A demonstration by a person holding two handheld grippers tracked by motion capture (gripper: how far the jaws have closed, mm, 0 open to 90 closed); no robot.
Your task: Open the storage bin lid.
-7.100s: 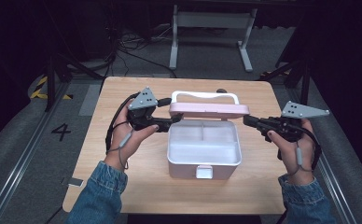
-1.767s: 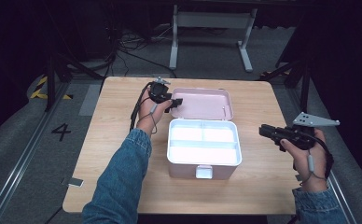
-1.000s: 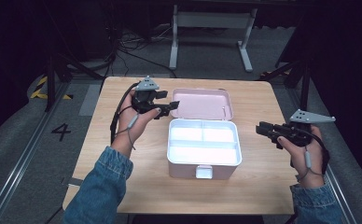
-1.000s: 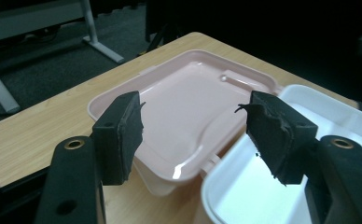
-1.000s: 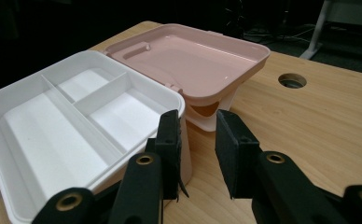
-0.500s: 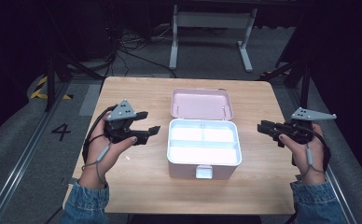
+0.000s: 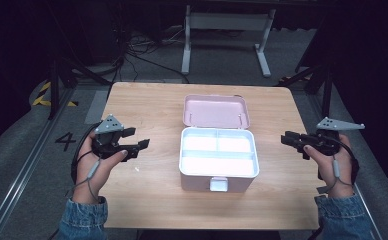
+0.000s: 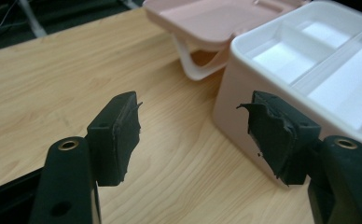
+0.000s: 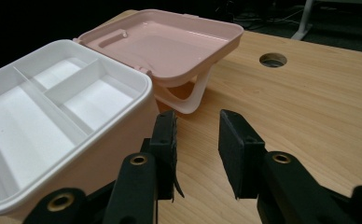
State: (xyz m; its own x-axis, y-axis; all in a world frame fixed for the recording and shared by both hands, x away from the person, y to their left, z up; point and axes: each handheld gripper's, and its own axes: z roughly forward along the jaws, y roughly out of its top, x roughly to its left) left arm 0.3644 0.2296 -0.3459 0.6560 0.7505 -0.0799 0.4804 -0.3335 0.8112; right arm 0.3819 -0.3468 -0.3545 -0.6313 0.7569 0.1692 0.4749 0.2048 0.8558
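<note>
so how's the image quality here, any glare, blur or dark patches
High view: the table is evenly lit, the room around it falls nearly black, and the white tray looks washed out. Left gripper view: the left gripper jaws look soft up close, while the pink lid is sharper. Right gripper view: faint sheen on the lid, dark background.

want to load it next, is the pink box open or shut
Open. The pink lid lies flipped back flat on the table behind the box, and the white tray with its three empty compartments is exposed.
</note>
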